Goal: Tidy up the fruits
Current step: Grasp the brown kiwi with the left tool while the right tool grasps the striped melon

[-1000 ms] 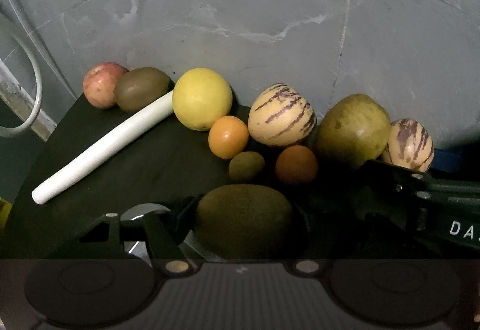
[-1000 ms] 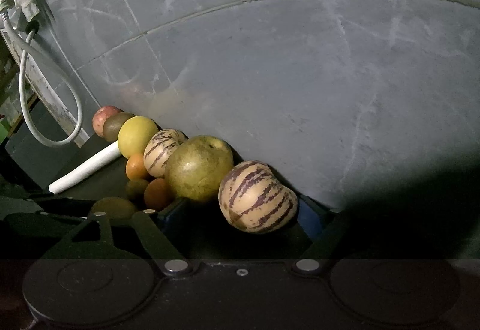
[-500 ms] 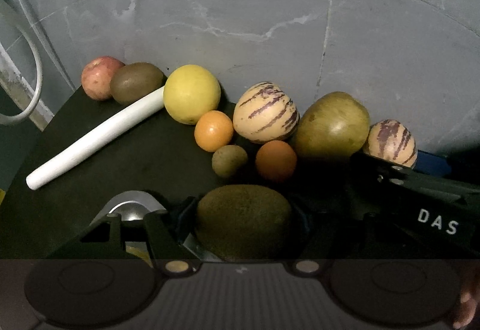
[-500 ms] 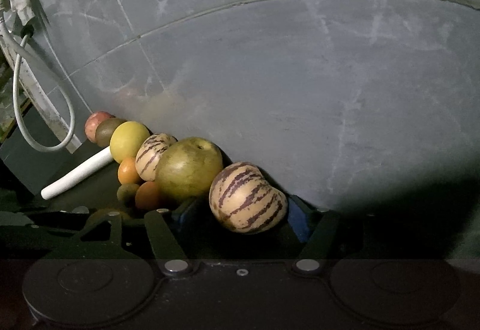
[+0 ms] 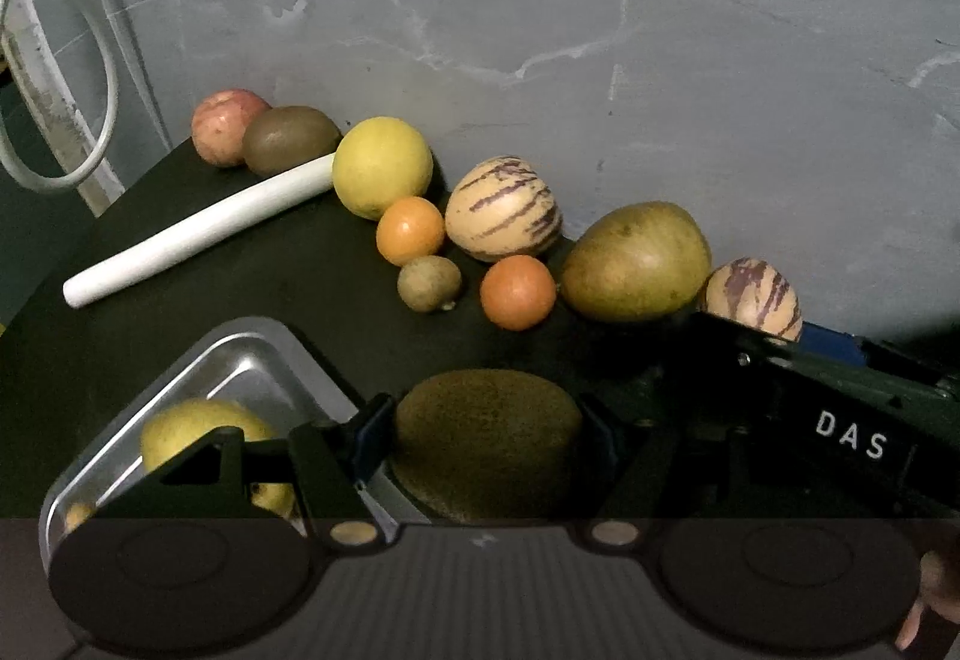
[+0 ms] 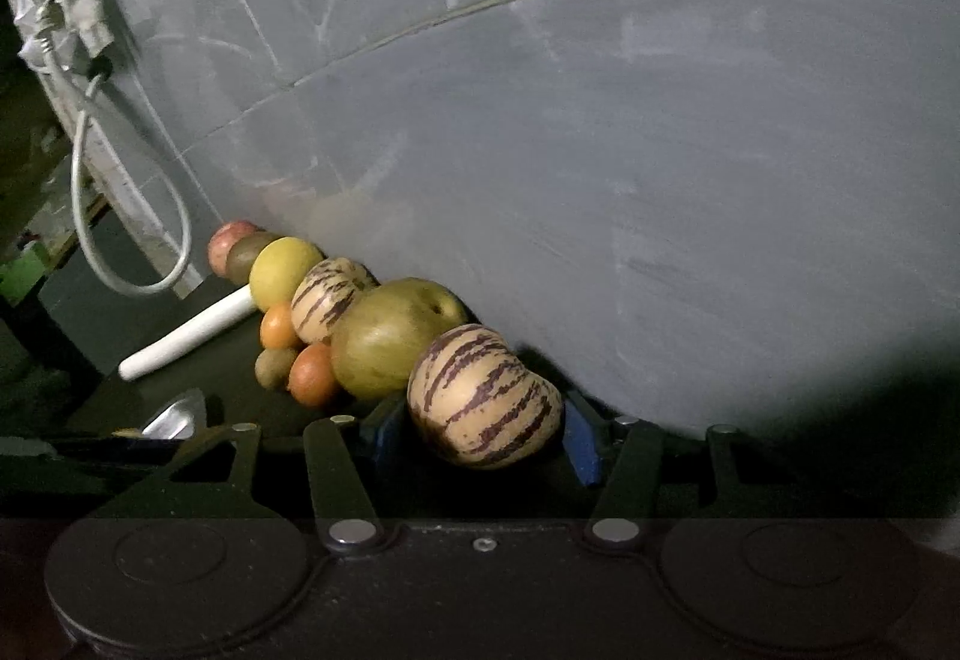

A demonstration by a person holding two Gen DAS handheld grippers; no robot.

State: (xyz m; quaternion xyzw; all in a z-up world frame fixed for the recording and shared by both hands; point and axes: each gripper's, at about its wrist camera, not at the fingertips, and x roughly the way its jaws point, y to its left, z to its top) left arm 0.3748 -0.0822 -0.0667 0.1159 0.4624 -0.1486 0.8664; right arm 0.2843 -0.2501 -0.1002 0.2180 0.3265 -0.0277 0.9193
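Left gripper clamps kiwi | right gripper clamps striped melon beside pear

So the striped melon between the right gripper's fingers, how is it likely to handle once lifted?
The striped melon is rounded and smooth-looking, so it could slip or rotate between the right gripper's fingers. It looks fairly large against the jaw span, so probably heavy-ish and held near its widest part. Set down on the dark table, it would likely roll.
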